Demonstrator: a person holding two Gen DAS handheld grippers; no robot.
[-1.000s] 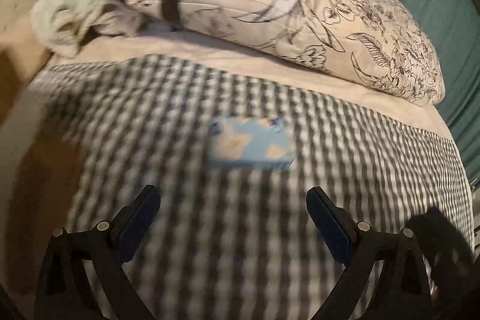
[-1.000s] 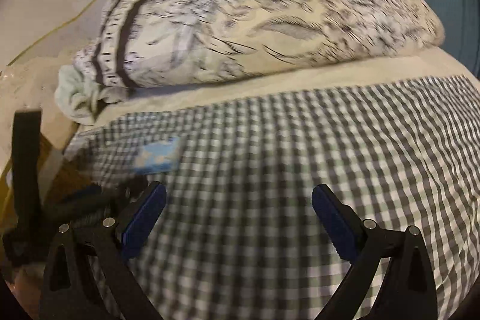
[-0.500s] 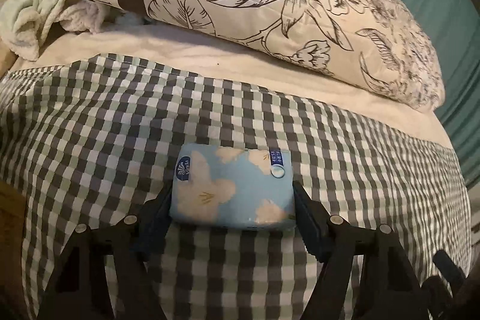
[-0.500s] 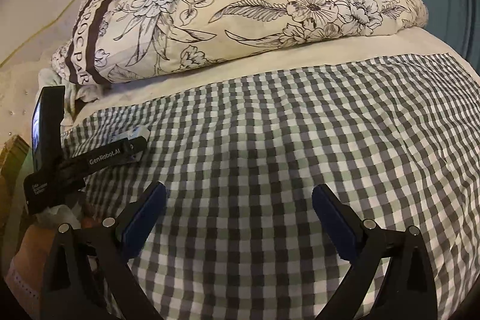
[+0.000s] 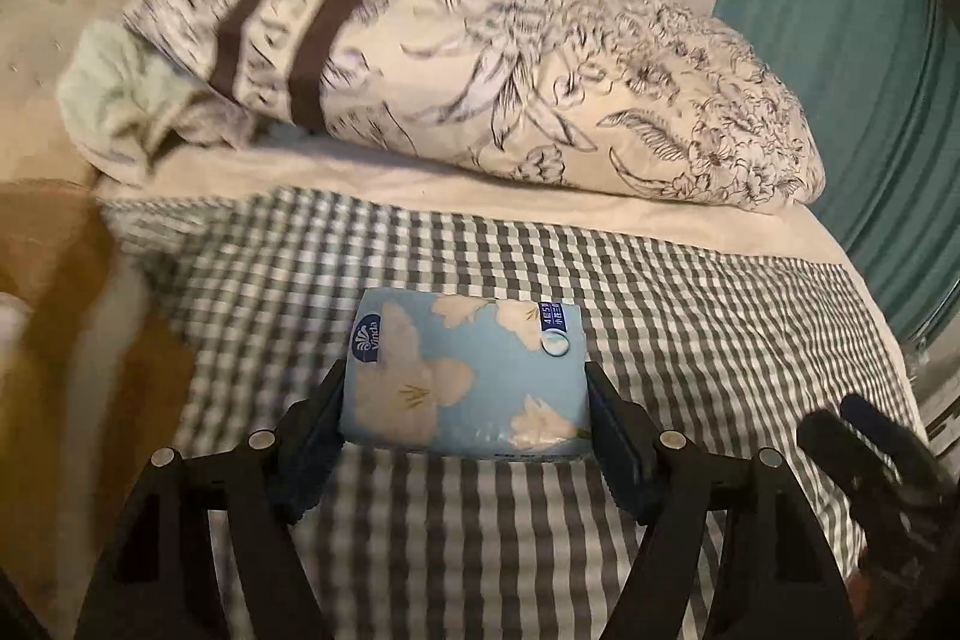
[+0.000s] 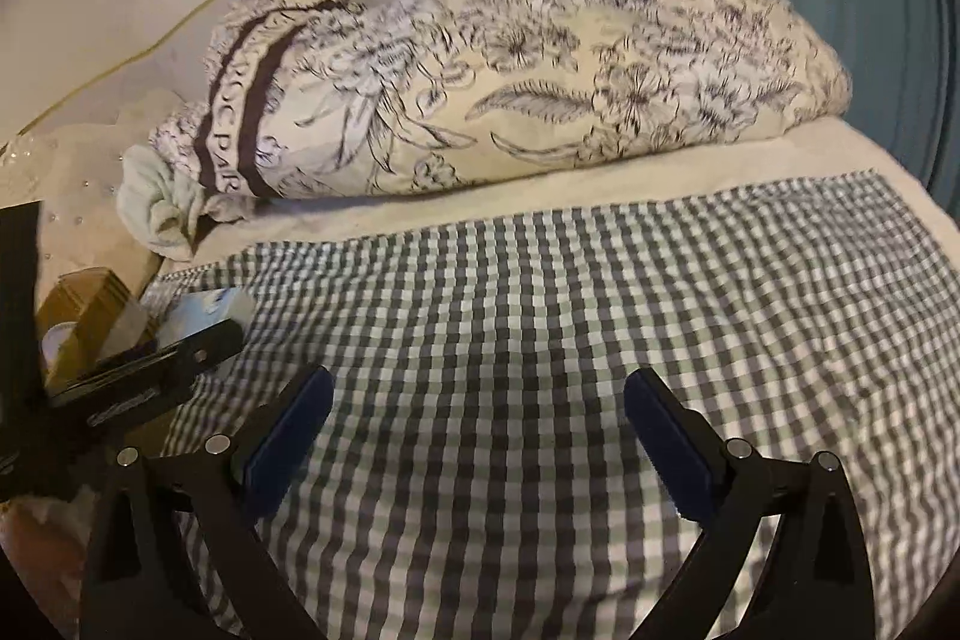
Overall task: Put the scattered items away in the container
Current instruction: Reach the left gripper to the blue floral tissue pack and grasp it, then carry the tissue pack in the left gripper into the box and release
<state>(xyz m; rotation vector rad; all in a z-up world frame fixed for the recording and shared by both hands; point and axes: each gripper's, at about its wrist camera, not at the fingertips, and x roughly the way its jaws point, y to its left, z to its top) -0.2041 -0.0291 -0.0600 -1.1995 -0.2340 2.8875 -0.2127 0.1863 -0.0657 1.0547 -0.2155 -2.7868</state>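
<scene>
A light blue tissue pack (image 5: 462, 382) with pale flower prints sits between the blue pads of my left gripper (image 5: 465, 388), which is shut on its two short sides and holds it above the checked blanket (image 5: 720, 316). In the right wrist view the same tissue pack (image 6: 207, 310) shows at the left edge, in the left gripper's black frame (image 6: 150, 370). My right gripper (image 6: 477, 400) hangs open over the blanket with nothing between its pads. A brown cardboard box (image 6: 84, 304) stands off the bed's left edge; it is a brown blur (image 5: 54, 244) in the left wrist view.
A large flower-print pillow (image 5: 510, 70) lies across the head of the bed, with a crumpled pale green towel (image 5: 114, 100) at its left end. A teal curtain (image 5: 840, 40) hangs on the right. The right gripper's dark tip (image 5: 870, 454) shows blurred at the lower right.
My left gripper went from open in front of the tissue pack to shut on it, then rose with it and drew back. The right gripper shifted slightly and stayed open.
</scene>
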